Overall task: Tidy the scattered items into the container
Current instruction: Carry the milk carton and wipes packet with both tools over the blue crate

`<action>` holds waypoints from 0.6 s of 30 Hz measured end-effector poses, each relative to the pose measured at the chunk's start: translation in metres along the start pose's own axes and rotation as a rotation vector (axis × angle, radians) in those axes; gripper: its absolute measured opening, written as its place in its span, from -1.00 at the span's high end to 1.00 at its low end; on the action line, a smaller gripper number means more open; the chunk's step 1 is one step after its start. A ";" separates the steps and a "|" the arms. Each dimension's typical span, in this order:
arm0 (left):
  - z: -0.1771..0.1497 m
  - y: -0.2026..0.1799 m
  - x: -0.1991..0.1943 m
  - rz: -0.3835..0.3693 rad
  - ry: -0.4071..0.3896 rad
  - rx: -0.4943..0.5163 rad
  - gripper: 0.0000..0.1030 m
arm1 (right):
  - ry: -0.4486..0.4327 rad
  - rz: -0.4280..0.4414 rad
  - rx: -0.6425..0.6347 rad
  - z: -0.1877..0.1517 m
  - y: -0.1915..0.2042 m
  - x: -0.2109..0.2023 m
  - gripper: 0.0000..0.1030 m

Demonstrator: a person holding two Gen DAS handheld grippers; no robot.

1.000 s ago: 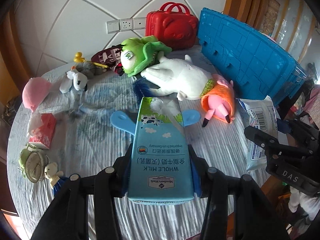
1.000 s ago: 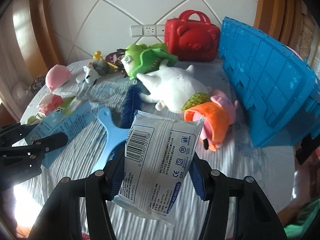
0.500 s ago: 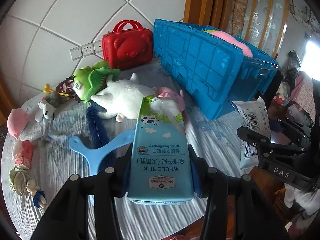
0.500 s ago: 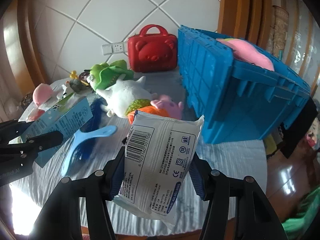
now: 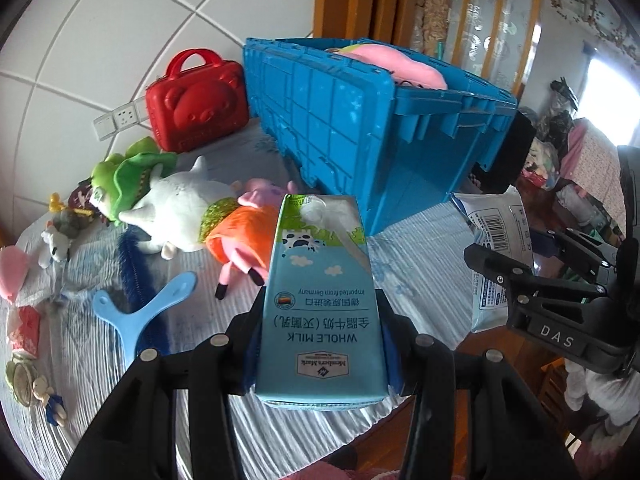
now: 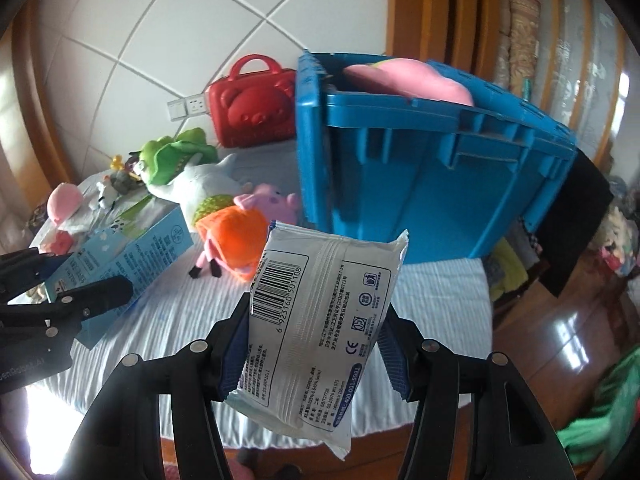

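My left gripper is shut on a blue whole-milk carton and holds it above the table, in front of the blue crate. My right gripper is shut on a white wet-wipes packet, also raised, facing the crate's near wall. A pink plush lies inside the crate. The right gripper and packet show at the right of the left wrist view; the carton shows at the left of the right wrist view.
On the white-covered round table lie a pig plush in orange, a white plush, a green plush, a blue brush, a red bear case and small toys at the left. The table edge is close below.
Both grippers have risen and swung right toward the blue crate, each still holding its item. The crate's open top with the pink plush has come into view.
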State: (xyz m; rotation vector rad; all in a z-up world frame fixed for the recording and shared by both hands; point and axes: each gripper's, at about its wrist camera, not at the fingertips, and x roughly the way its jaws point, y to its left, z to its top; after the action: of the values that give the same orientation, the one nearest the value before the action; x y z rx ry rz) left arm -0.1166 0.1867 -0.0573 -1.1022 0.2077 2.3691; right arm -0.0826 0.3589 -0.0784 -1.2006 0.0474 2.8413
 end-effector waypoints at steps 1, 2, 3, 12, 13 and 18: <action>0.002 -0.002 0.000 -0.008 -0.003 0.012 0.09 | 0.000 -0.011 0.010 -0.001 -0.004 -0.001 -0.11; 0.003 -0.003 0.001 -0.016 -0.005 0.023 0.09 | -0.001 -0.022 0.022 -0.001 -0.007 -0.002 -0.11; 0.006 -0.005 0.002 -0.025 -0.005 0.032 0.09 | -0.004 -0.034 0.035 -0.001 -0.010 -0.003 -0.11; 0.026 -0.019 -0.001 -0.096 -0.036 0.114 0.09 | -0.025 -0.110 0.106 0.000 -0.025 -0.016 -0.11; 0.029 -0.021 -0.003 -0.107 -0.042 0.122 0.09 | -0.025 -0.115 0.108 0.000 -0.027 -0.018 -0.11; 0.051 -0.043 -0.014 -0.156 -0.105 0.156 0.09 | -0.061 -0.126 0.114 0.011 -0.049 -0.033 -0.11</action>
State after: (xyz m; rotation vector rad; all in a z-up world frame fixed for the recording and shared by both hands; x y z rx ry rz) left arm -0.1214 0.2357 -0.0099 -0.8863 0.2555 2.2233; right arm -0.0643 0.4066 -0.0479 -1.0547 0.1238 2.7237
